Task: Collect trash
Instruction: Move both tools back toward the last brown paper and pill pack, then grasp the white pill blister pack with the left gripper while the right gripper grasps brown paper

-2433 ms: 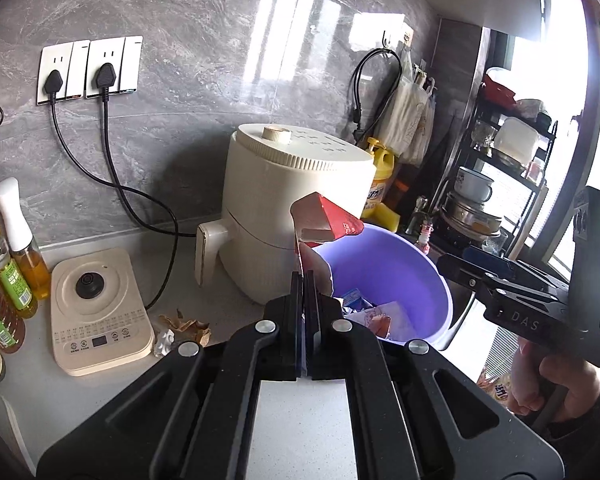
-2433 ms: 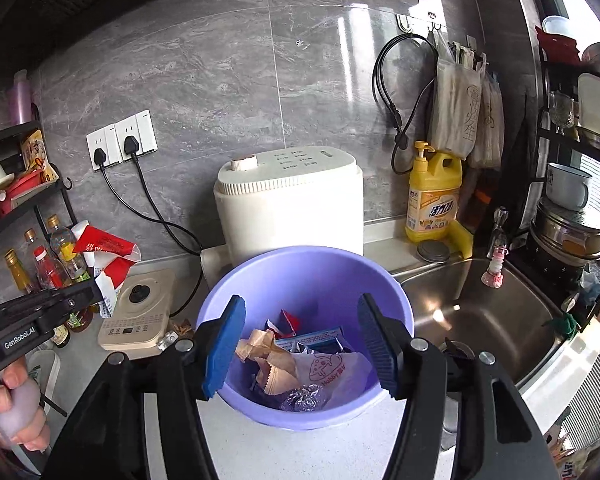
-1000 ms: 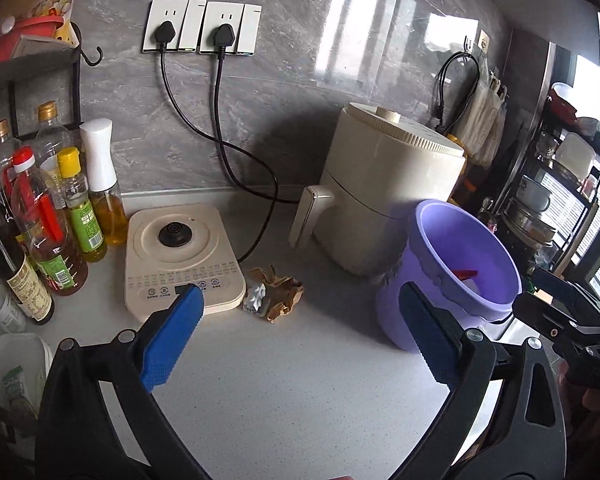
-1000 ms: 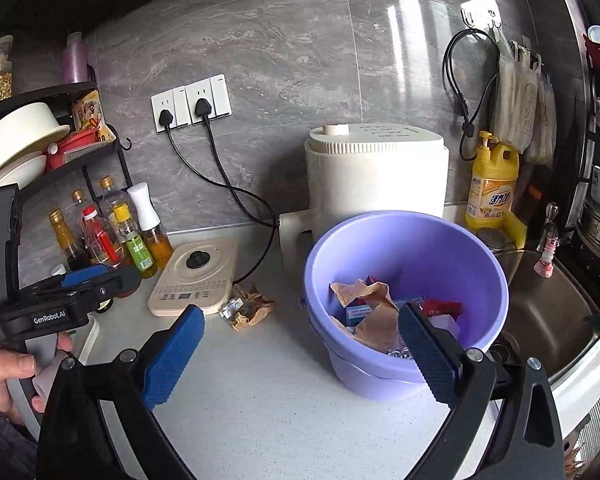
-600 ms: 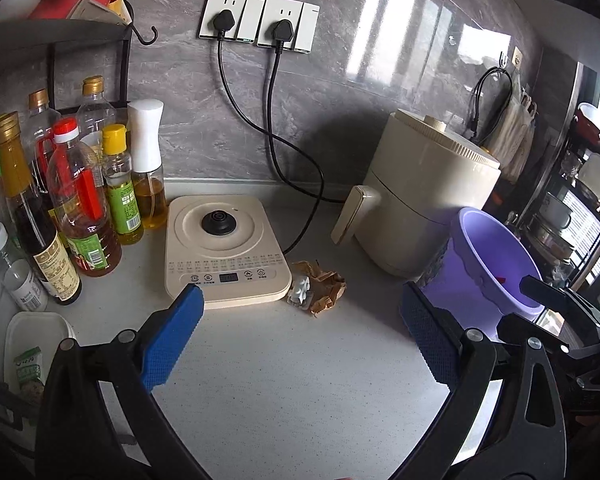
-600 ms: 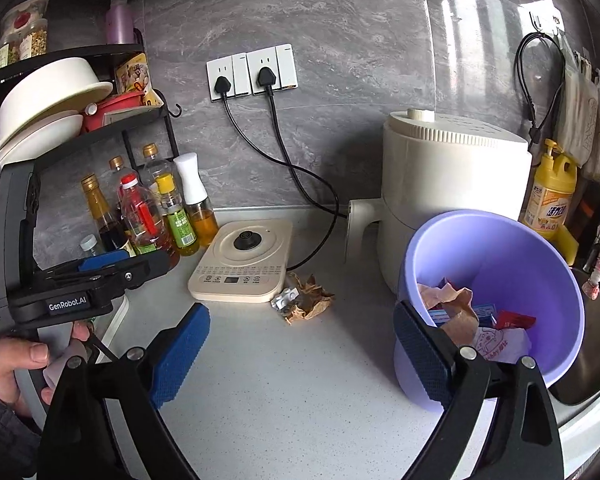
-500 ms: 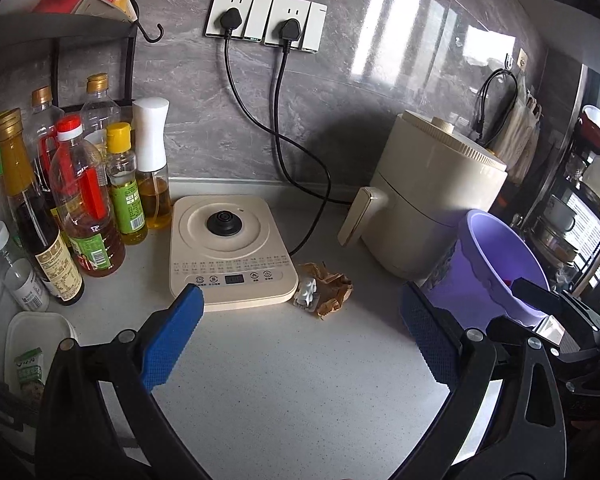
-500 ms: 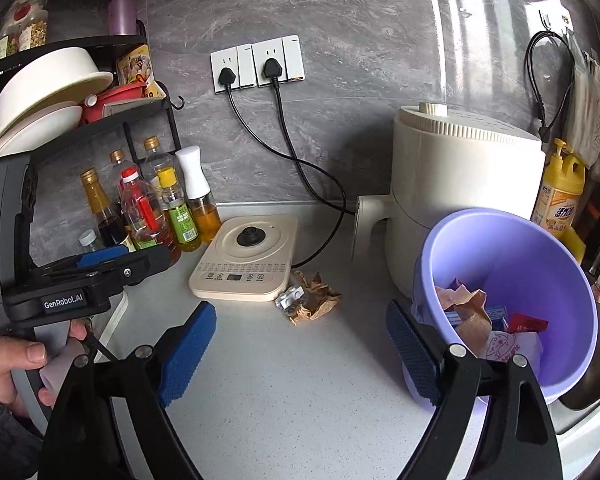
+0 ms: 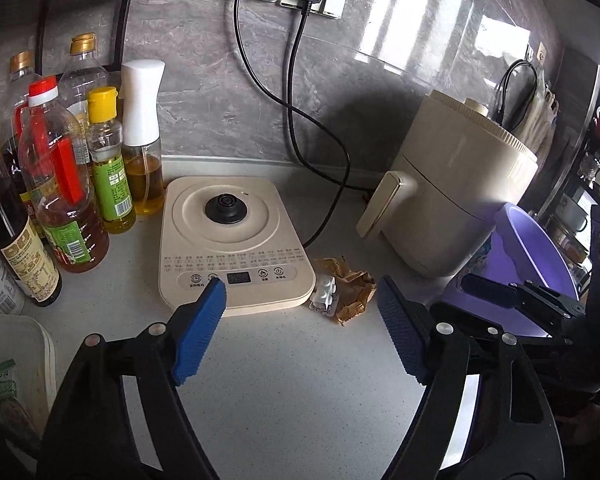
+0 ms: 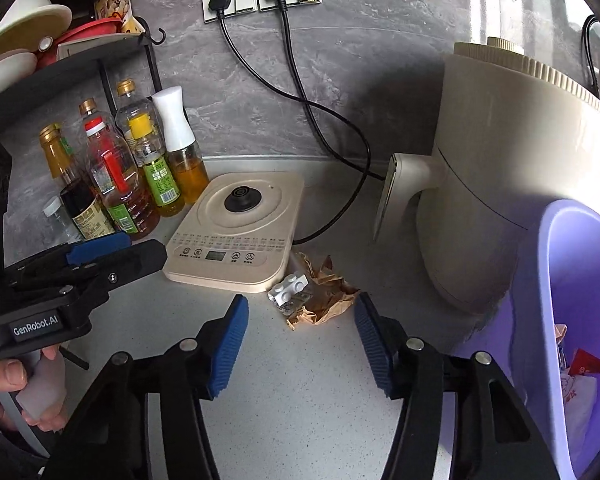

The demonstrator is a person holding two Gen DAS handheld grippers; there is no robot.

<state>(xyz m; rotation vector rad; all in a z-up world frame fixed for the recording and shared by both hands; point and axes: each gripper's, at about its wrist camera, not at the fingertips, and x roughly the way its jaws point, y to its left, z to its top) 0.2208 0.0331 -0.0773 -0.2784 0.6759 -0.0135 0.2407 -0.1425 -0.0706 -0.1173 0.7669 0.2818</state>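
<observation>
A crumpled brown paper wrapper (image 9: 353, 285) (image 10: 324, 300) lies on the grey counter beside a small white blister pack (image 9: 324, 295) (image 10: 289, 288), just off the front right corner of the cream induction cooker (image 9: 230, 236) (image 10: 240, 228). My left gripper (image 9: 304, 332) is open, its blue pads wide apart, with the trash a little beyond them. My right gripper (image 10: 300, 344) is open too and sits close in front of the same trash. The purple bucket (image 9: 528, 256) (image 10: 572, 320) stands to the right with wrappers inside.
A cream air fryer (image 9: 452, 204) (image 10: 500, 184) stands behind the bucket. Several oil and sauce bottles (image 9: 64, 184) (image 10: 116, 184) crowd the left under a black shelf. Two black cords (image 9: 300, 120) run from the wall sockets. A white lidded box (image 9: 16, 364) sits at the near left.
Both grippers have swung left from the bucket and moved closer to the counter trash. The left gripper let go of the red wrapper, which now lies in the bucket.
</observation>
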